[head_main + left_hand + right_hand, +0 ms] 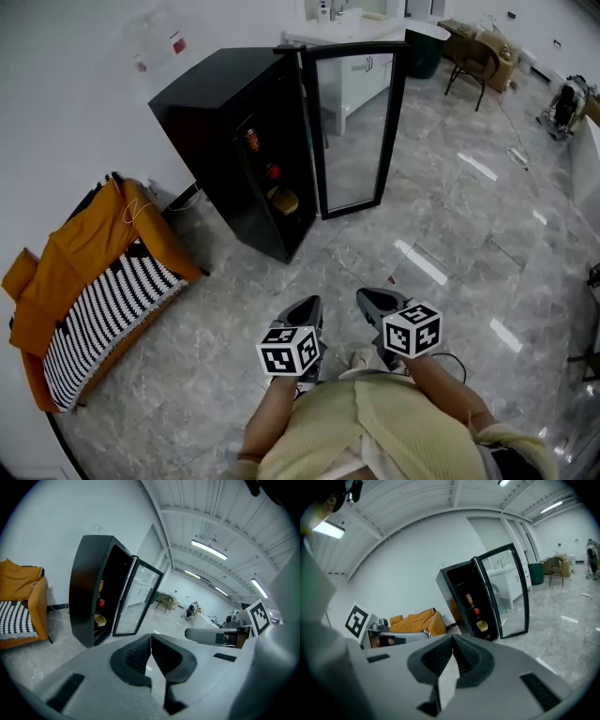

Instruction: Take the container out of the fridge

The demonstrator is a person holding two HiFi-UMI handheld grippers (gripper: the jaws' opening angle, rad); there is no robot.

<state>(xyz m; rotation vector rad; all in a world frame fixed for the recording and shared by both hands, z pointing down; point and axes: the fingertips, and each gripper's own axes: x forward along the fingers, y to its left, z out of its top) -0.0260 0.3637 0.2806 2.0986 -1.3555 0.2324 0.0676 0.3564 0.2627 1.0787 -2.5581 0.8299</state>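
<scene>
A black fridge (225,141) stands by the wall with its glass door (356,127) swung open. On a lower shelf sits a yellow container (285,201), also seen as the yellow container (100,619) and the yellow container (482,626). Above it are a red fruit (101,603) and a can (469,598). My left gripper (305,313) and right gripper (370,302) hang side by side over the floor, well short of the fridge. Both are shut with nothing between the jaws, as the left gripper (151,638) and right gripper (452,639) views show.
An orange and striped cushioned seat (89,291) stands at the left against the wall. A white counter (347,28) is behind the fridge, with a chair (473,56) and a dark bin (424,52) farther back. Grey marble floor (450,216) stretches between me and the fridge.
</scene>
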